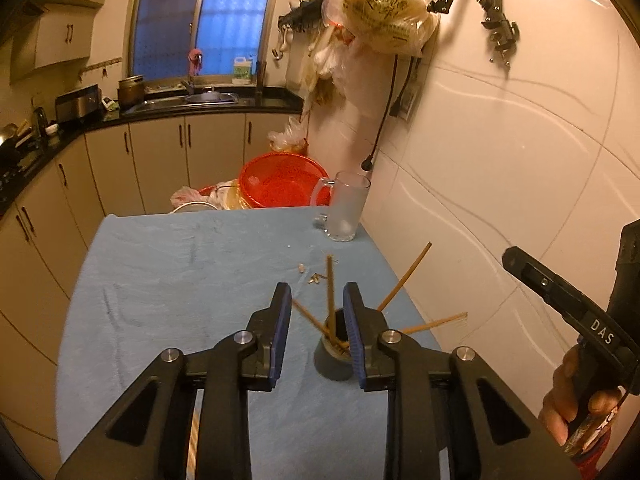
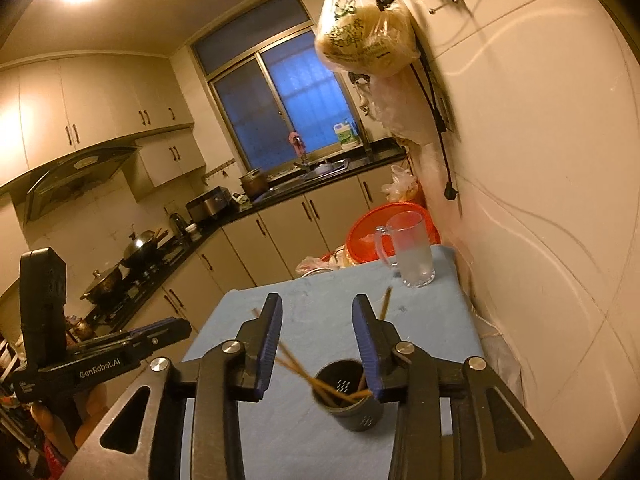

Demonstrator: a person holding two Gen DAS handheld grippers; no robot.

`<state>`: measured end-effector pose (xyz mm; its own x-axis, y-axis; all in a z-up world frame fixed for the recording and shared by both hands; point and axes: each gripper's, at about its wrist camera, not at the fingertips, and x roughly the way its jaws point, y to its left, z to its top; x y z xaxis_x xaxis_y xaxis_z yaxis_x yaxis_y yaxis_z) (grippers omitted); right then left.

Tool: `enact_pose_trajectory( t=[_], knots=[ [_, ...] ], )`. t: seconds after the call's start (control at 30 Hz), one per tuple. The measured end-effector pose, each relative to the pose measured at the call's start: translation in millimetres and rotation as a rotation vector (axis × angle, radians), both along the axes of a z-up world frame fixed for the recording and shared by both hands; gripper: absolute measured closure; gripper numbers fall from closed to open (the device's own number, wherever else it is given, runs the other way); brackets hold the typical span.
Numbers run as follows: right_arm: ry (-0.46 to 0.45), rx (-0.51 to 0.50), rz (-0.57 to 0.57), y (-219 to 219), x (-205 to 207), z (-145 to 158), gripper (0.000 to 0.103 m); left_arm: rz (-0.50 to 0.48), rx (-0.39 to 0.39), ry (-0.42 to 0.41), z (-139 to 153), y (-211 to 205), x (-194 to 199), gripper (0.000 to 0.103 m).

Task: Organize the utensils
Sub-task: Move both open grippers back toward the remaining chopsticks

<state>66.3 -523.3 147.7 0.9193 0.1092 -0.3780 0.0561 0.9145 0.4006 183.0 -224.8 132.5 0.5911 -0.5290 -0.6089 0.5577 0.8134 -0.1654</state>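
The chopsticks [image 1: 330,292] stand splayed in a dark round holder [image 1: 334,354] on the blue-covered counter [image 1: 168,280], leaning out in several directions — one nearly upright, others tipped left and right. In the left wrist view the holder sits just beyond the left gripper [image 1: 316,304], low between its jaws and partly behind the right-hand one; the jaws stand apart with nothing pressed between the blue pads, and the upright chopstick rises in the gap without touching either. In the right wrist view the same holder [image 2: 347,396] lies below and between the jaws of the right gripper [image 2: 318,316], nearer the right-hand jaw, and those jaws too are parted and clamp nothing; the chopsticks [image 2: 304,376] fan out under them. Small scraps [image 1: 314,276] lie on the cloth just past the left gripper's jaw tips. Further ahead of both pairs of jaws, at the far right of the counter by the wall, stands a frosted glass mug [image 1: 347,208], upright. Beyond the counter's far edge sits a red basin [image 1: 280,184]. A hand [image 1: 576,400] grips the right gripper's handle at the edge of the left view.
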Motion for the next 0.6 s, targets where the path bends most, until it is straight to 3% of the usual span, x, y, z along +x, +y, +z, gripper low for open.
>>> enact_pose_trajectory(
  t=[0.13, 0.23, 0.33, 0.47, 0.6],
  knots=[
    [-0.005, -0.009, 0.011, 18.8, -21.0, -0.1, 0.055, 0.038, 0.007, -0.021, -3.4, 29.9, -14.0, 0.064],
    [-0.011, -0.025, 0.015, 36.7, -36.7, -6.1, 0.04, 0.082, 0.037, -0.034, -14.5, 56.8, -22.1, 0.062],
    [0.006, -0.044, 0.042, 60.3, -42.6, -17.0, 0.027, 0.12, 0.031, 0.016, -31.0, 91.3, -26.3, 0.057],
    [0.052, -0.05, 0.077, 95.8, -39.2, -45.0, 0.008, 0.175, 0.061, 0.047, -58.0, 128.7, -34.1, 0.035],
    [0.131, -0.115, 0.099, 136.8, -29.2, -79.8, 0.008, 0.245, 0.142, 0.057, -96.4, 159.4, -47.1, 0.035]
  ],
)
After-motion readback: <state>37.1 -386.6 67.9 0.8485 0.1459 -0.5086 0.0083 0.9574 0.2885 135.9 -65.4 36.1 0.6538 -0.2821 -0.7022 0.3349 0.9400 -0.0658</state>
